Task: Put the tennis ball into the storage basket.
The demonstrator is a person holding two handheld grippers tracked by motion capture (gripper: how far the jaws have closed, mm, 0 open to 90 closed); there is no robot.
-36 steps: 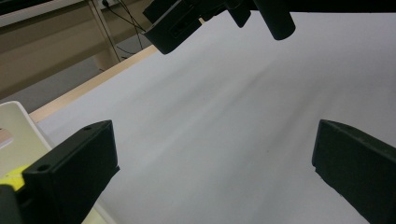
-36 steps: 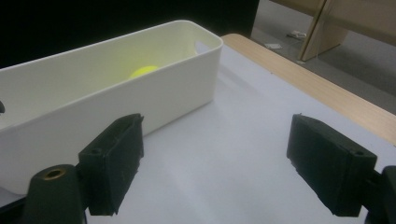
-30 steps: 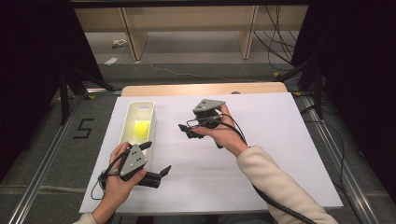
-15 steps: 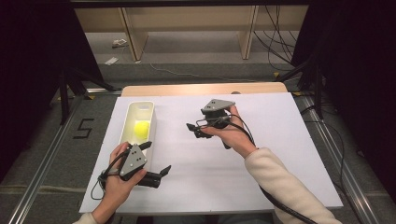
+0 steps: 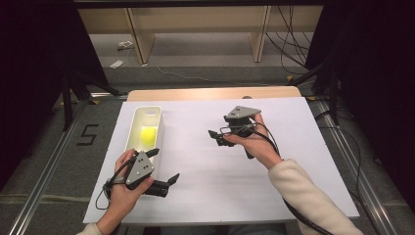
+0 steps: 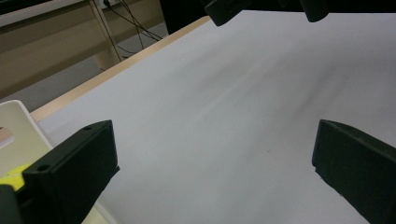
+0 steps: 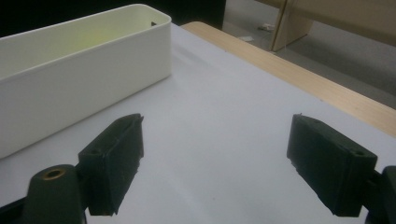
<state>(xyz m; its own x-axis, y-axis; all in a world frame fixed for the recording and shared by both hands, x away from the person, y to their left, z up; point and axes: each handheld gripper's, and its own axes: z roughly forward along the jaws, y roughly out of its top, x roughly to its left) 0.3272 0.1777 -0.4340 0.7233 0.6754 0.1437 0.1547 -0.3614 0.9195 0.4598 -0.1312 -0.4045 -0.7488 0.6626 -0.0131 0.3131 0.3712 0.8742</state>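
Hands come in from the near edge of the table, each wrapped round a gripper. The left gripper sits low at the near left corner of the white sheet, its jaws spread wide with nothing between them; one jaw lies just beside the near end of the white bin, the other points out across the sheet. In the left gripper view the white bin's rim shows at the left edge, with a sliver of yellow behind the left jaw.

The right gripper is held above the middle of the sheet, pointing toward the bin but well apart from it. Its jaws are also wide open and empty. In the right gripper view the bin's long white wall stretches across the upper left, with bare sheet between it and the jaws.

A yellow ball rests inside the bin, about halfway along it, touching neither gripper.
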